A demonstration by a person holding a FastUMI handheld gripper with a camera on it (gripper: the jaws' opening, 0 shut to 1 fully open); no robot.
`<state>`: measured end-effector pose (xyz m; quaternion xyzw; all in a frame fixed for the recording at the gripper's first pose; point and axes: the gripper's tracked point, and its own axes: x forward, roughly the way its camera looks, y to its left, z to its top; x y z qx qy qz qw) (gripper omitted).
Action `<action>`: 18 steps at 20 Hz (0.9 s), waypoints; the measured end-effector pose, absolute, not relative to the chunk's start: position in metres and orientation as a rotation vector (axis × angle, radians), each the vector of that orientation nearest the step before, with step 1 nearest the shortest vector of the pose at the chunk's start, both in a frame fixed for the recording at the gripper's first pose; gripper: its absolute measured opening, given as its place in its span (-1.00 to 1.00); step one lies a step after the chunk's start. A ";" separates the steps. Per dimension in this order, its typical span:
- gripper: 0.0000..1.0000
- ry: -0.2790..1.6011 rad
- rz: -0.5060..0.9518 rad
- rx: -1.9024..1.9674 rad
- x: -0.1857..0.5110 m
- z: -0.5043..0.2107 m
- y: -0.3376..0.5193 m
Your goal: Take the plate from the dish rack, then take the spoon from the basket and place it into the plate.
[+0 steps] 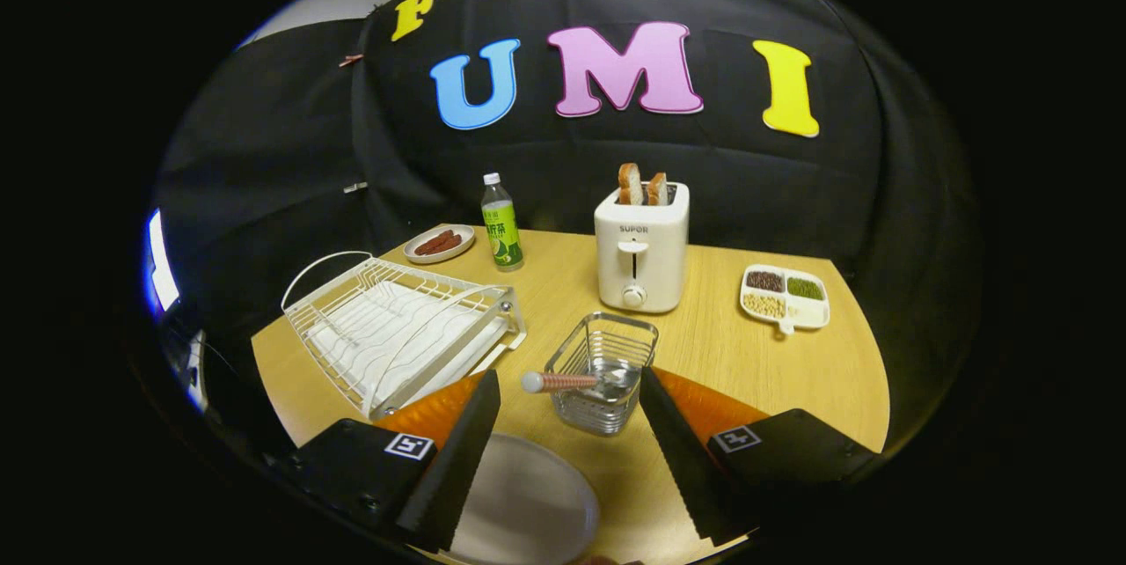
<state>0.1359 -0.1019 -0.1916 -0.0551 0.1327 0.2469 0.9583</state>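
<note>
The pale round plate (528, 503) already lies flat on the light wooden counter (756, 363), close under the gripper (570, 411) and partly hidden by the left finger, while the white wire dish rack (400, 327) at ten o'clock stands empty. So the step in hand looks to be the spoon. The spoon (572, 382), with a ribbed pinkish handle and a white knob at its end, rests in the small square metal wire basket (603, 371) just ahead at twelve o'clock, its handle poking out over the basket's left rim toward nine o'clock. The black ridged fingers (462, 451) stand wide apart and hold nothing.

To do this well, I would bring the fingers forward and down so the protruding handle passes between them, clear of the basket wire, and close across the handle, not along it. Catching the rim would likely drag the light basket. The white toaster (640, 248) behind is well apart.
</note>
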 end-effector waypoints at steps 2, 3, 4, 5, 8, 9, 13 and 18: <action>0.97 0.246 0.505 -0.165 0.146 -0.198 -0.096; 0.97 0.251 0.499 -0.178 0.151 -0.205 -0.094; 0.97 0.261 0.495 -0.183 0.156 -0.211 -0.092; 0.97 0.266 0.491 -0.184 0.161 -0.215 -0.090; 0.82 0.254 0.478 -0.204 0.173 -0.221 -0.088; 0.68 0.247 0.481 -0.201 0.175 -0.221 -0.085; 0.36 0.245 0.486 -0.210 0.176 -0.224 -0.083; -0.14 0.256 0.494 -0.211 0.174 -0.224 -0.079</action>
